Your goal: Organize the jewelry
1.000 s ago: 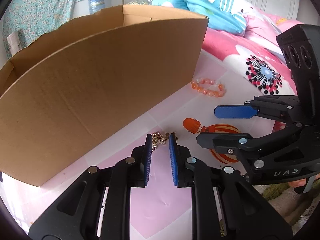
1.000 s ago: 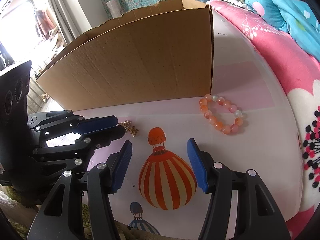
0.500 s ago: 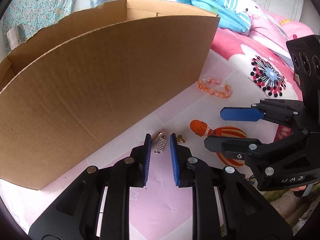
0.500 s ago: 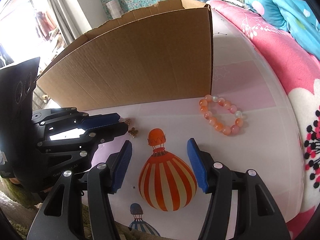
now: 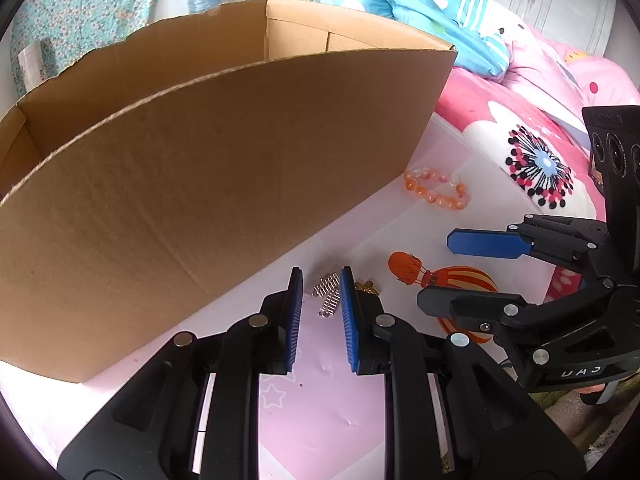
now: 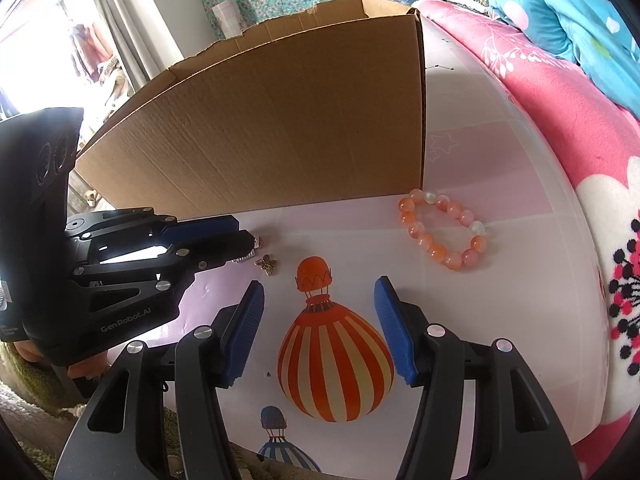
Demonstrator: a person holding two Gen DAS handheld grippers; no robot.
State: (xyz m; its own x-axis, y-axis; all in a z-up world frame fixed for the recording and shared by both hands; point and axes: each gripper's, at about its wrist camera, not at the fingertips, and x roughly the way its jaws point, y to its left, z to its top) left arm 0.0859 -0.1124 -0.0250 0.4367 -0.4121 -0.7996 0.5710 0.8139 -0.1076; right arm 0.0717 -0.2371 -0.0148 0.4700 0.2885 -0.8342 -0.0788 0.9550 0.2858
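A small silver ridged trinket [image 5: 328,294] lies on the pink table between the fingertips of my left gripper [image 5: 320,280], which is narrowly open around it. A gold butterfly charm [image 6: 267,264] lies just right of that gripper; it also shows in the left wrist view [image 5: 366,286]. An orange bead bracelet [image 6: 442,232] lies by the right corner of the cardboard box [image 6: 280,132]; it also shows in the left wrist view [image 5: 436,192]. My right gripper [image 6: 320,292] is open and empty above the balloon print.
The tall open cardboard box [image 5: 200,184] stands directly ahead of both grippers. A pink flowered blanket [image 6: 580,128] and a blue quilt [image 5: 432,20] lie on the right. The table's front edge is near the grippers.
My left gripper has moved forward so the silver trinket now sits between its fingertips, and its jaws have opened slightly. The right gripper has stayed still.
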